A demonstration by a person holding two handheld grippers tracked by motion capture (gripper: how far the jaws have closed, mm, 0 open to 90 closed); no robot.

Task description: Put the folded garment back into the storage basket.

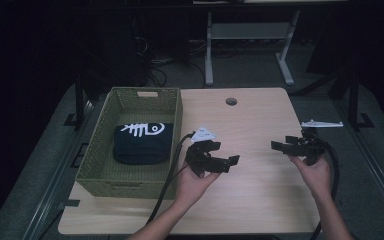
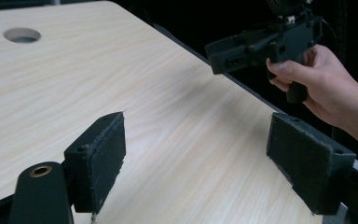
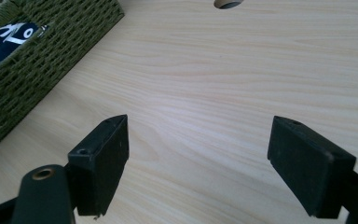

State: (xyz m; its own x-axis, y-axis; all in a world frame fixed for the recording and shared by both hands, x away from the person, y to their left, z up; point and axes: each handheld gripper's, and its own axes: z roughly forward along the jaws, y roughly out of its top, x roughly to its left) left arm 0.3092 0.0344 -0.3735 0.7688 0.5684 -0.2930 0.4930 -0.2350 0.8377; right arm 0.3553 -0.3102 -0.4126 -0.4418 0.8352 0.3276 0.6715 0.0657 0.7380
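A folded dark garment with a white fish-bone print point(image 1: 143, 142) lies inside a green woven basket point(image 1: 100, 145) at the table's left. My left gripper point(image 1: 230, 161) hovers just right of the basket over bare wood, open with nothing between its jaws point(image 2: 196, 163). My right gripper point(image 1: 278, 145) is held near the table's right edge, pointing left, also open and empty point(image 3: 198, 170). The right gripper view catches the basket's corner point(image 3: 37, 70) and a bit of the garment's print point(image 3: 14, 35). In the left gripper view the other hand holds the right gripper point(image 2: 265, 44) beyond the table edge.
The light wood table point(image 1: 250, 200) has a round cable hole point(image 1: 231, 101) near its far edge. A white desk frame point(image 1: 250, 35) stands behind on the dark floor. A grey bracket point(image 1: 322, 123) sticks out past the table's right edge.
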